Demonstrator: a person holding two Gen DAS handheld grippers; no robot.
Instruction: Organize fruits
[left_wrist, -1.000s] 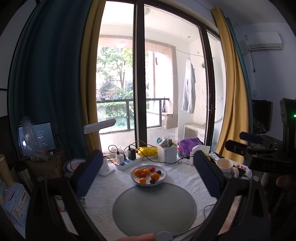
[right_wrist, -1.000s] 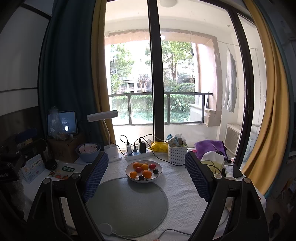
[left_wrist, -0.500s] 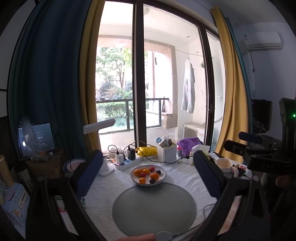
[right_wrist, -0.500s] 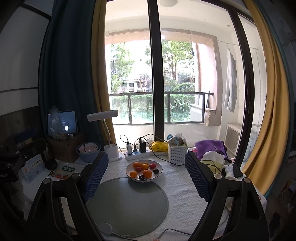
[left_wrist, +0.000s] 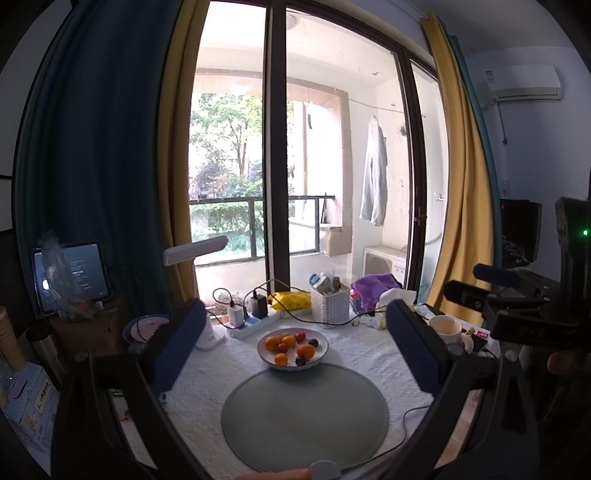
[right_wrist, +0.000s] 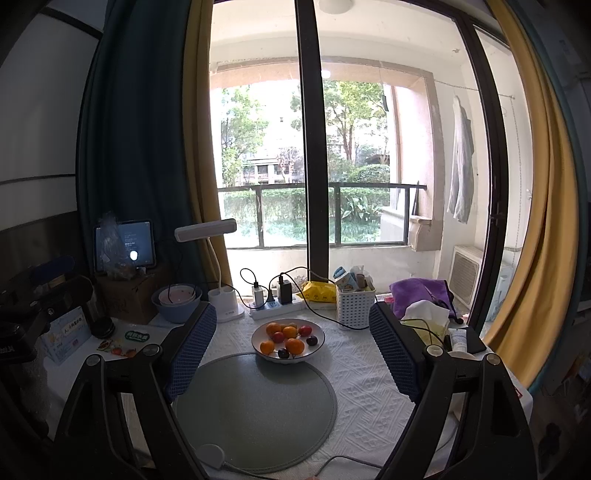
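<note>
The table (right_wrist: 354, 373) wears a white textured cloth; on it sit a round grey mat (right_wrist: 255, 410), a fruit bowl (right_wrist: 288, 339), a power strip (right_wrist: 275, 309) and a white basket (right_wrist: 355, 304).

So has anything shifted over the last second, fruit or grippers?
Nothing visibly changed. The left gripper and right gripper are both open and empty, held back from the fruit bowl. The fruit sits in the bowl as before, and the round grey mat in front of it is bare.
</note>
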